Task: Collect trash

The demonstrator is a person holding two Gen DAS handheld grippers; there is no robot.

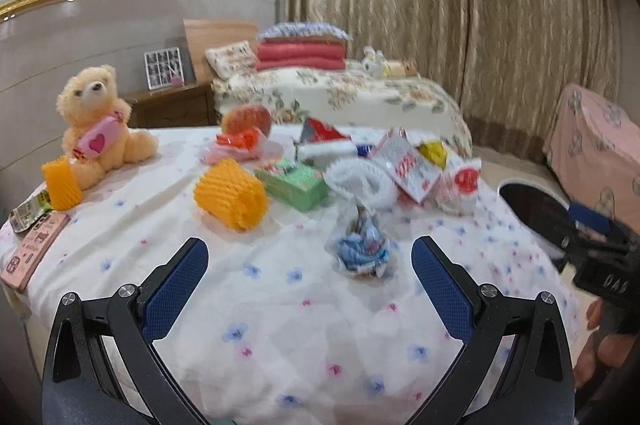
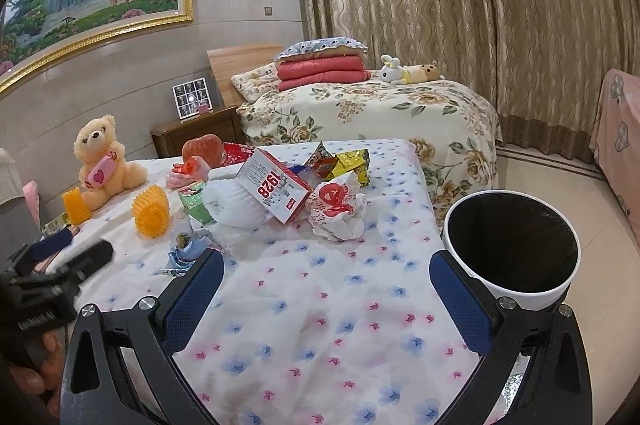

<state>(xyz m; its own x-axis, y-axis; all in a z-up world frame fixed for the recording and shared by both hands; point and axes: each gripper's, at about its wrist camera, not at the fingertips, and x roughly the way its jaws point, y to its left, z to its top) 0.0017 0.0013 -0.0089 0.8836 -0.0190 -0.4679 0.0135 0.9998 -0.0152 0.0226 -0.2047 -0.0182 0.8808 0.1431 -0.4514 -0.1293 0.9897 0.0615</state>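
Trash lies on a flowered tablecloth. A blue crumpled wrapper sits just ahead of my open, empty left gripper; it also shows in the right wrist view. Further back are a yellow foam net, a green box, white foam netting, a white "1928" box, a crumpled red-and-white wrapper and a yellow bag. My right gripper is open and empty above the cloth, left of a white bin with a black liner.
A teddy bear and a second yellow net sit at the table's left. An apple is at the back. A pink box lies at the left edge. A bed and curtains stand behind.
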